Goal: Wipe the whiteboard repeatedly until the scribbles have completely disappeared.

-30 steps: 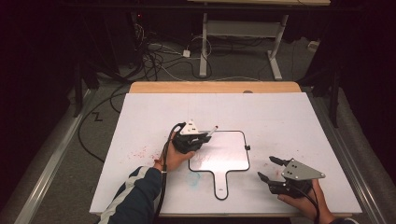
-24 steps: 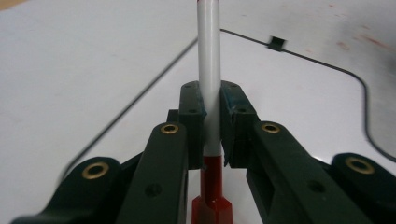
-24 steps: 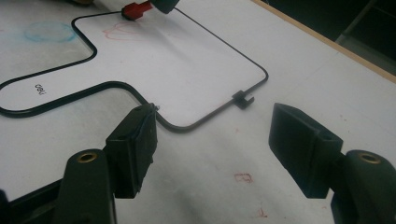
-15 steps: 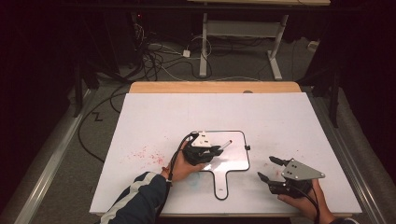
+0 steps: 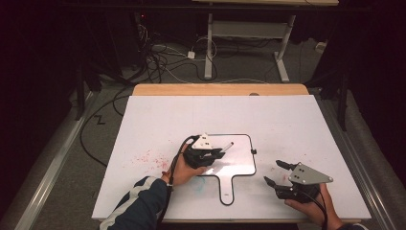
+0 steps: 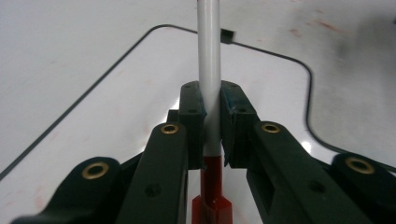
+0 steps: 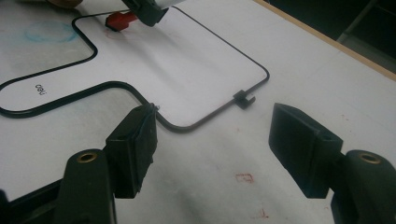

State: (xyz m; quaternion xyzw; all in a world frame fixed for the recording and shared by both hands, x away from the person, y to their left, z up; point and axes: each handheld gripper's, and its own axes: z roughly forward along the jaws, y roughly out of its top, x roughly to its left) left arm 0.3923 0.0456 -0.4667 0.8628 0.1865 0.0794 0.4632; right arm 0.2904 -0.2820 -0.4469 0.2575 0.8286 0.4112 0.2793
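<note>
White laminate covers the large table [image 5: 297, 124], and on it lies a small white paddle-shaped writing board with a thin black rim and a short handle [image 5: 239, 165]. The handle points toward the person. The left gripper [image 5: 218, 154] is over the left part of this board, and its jaws are closed tight on a slim grey marker with a red cap end [image 6: 208, 70]. In the left gripper view the grey barrel runs forward between the two pads, and the red end sits low behind them, near the hand. I think the marker is held along the jaws so that its far tip can be pressed on the board like a pen, but whether the tip touches the surface I cannot tell.

The right gripper [image 5: 277, 173] rests on the table just beside the board's right lower corner, with jaws wide apart and nothing between them. It seems to wait there, perhaps ready to steady the board. Faint red smears [image 5: 148, 155] mark the table to the left.
</note>
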